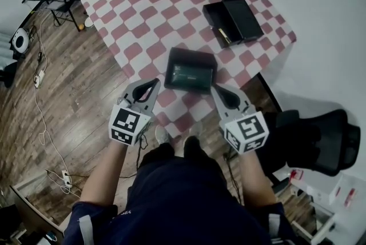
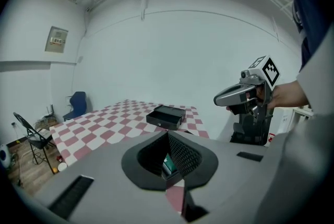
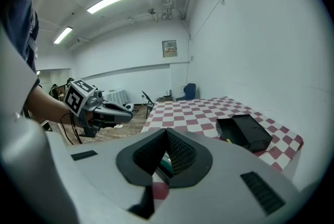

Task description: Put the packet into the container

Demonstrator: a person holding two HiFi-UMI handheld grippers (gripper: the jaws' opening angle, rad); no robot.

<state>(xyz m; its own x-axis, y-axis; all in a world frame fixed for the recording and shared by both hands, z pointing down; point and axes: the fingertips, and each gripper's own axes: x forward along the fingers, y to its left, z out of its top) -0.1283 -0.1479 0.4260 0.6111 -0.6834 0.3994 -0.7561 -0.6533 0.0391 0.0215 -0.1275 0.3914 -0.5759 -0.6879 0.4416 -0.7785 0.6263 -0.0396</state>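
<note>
One table [image 1: 171,4], covered in a red-and-white checked cloth. Two black rectangular boxes: a hinged case [image 1: 231,21] lying open at the far right, and an open-topped container [image 1: 171,71] at the near edge. The grey left gripper [image 2: 168,137] and right gripper [image 3: 166,131] both have their ribbed jaws closed on nothing. One flat green packet [image 1: 191,74] lies inside the container.

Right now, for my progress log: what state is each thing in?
container: open, on the table
packet: lying inside the container
second black box: open, lid folded back
left gripper: shut, empty
right gripper: shut, empty
</note>
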